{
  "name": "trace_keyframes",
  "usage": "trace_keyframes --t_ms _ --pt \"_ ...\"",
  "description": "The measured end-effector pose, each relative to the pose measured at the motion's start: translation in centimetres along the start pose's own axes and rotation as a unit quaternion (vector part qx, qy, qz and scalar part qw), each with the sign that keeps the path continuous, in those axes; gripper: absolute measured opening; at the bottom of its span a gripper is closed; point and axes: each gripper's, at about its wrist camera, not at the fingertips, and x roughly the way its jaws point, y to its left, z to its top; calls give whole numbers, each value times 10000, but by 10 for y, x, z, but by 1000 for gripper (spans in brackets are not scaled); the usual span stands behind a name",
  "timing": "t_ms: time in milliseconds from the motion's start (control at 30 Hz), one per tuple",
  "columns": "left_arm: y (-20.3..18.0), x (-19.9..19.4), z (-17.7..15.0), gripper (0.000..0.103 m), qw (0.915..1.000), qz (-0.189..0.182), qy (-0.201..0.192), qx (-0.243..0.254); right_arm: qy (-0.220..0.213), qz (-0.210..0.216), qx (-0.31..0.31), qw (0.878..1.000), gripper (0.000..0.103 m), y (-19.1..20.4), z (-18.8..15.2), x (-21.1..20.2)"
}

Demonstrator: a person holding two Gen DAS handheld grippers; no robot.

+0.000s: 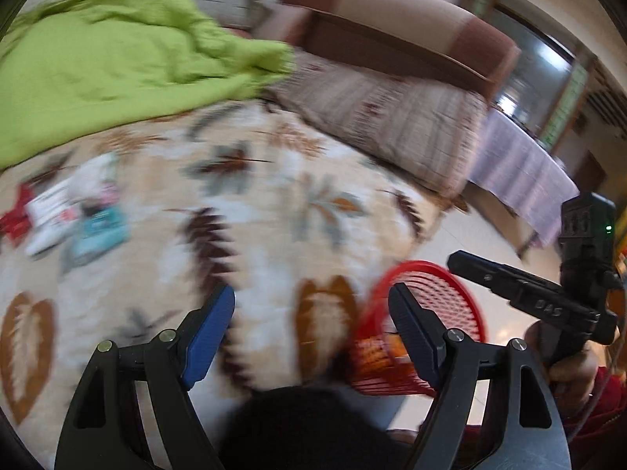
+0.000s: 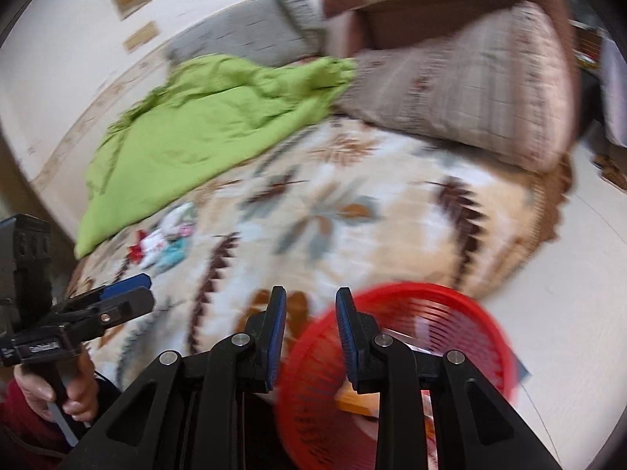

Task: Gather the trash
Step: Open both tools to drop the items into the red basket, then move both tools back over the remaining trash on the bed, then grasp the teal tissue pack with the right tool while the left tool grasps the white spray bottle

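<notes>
A small heap of wrappers [image 1: 74, 215], red, white and teal, lies on the leaf-patterned spread [image 1: 254, 203] at the left. The same wrappers [image 2: 164, 244] show far ahead in the right wrist view. A red mesh basket [image 1: 443, 297] sits at the spread's near edge with an orange item [image 2: 352, 401] inside. My left gripper [image 1: 311, 293] is open and empty above the spread, just left of the basket. My right gripper [image 2: 310, 293] is open a narrow way, nothing between its pads, over the basket [image 2: 431, 313] rim. Both views are blurred.
A crumpled green blanket [image 1: 117, 58] covers the far left of the spread. Brown striped cushions [image 1: 392, 117] and a sofa back [image 1: 392, 19] lie beyond. A table with a lilac cloth [image 1: 521, 172] stands at the right. Pale floor [image 2: 568, 274] borders the spread.
</notes>
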Motion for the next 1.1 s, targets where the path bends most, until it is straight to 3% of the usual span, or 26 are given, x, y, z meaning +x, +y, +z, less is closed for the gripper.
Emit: trace_keyframes --t_ms 133,233,267,400,433,533,700,767,867,1000,1100 --pt "56 -17 -12 80 9969 695 -137 -349 245 575 -131 9980 37 37 8 35" --pt "104 -27 -22 80 9889 1269 -234 -740 517 933 -268 9939 41 71 13 70" --pt "120 -30 -25 80 9848 1475 -289 -873 575 1002 -306 9928 42 78 14 77" --pt "178 -35 -40 80 9521 2627 -586 -1452 869 1283 -675 9856 42 122 22 123" --pt "187 -33 -43 80 9470 2758 -570 -1543 946 1401 -742 9828 42 131 24 134" --pt "212 -30 -48 80 9413 2686 -446 -1998 1257 1576 -937 9750 42 160 36 179" --pt "218 -27 -46 80 9329 3015 -537 -1897 1624 1672 -798 9692 42 193 66 256" --pt "221 -27 -46 80 9321 3032 -545 -1905 1612 1546 -789 9715 42 202 79 285" --pt "225 -27 -45 80 9298 3029 -569 -2014 1918 1526 -698 9670 42 208 86 330" --pt "232 -32 -48 80 9259 3014 -636 -2187 2303 1735 -458 9564 41 205 80 361" --pt "234 -35 -48 80 9226 3037 -710 -2270 2564 2010 -517 9440 42 206 65 354"
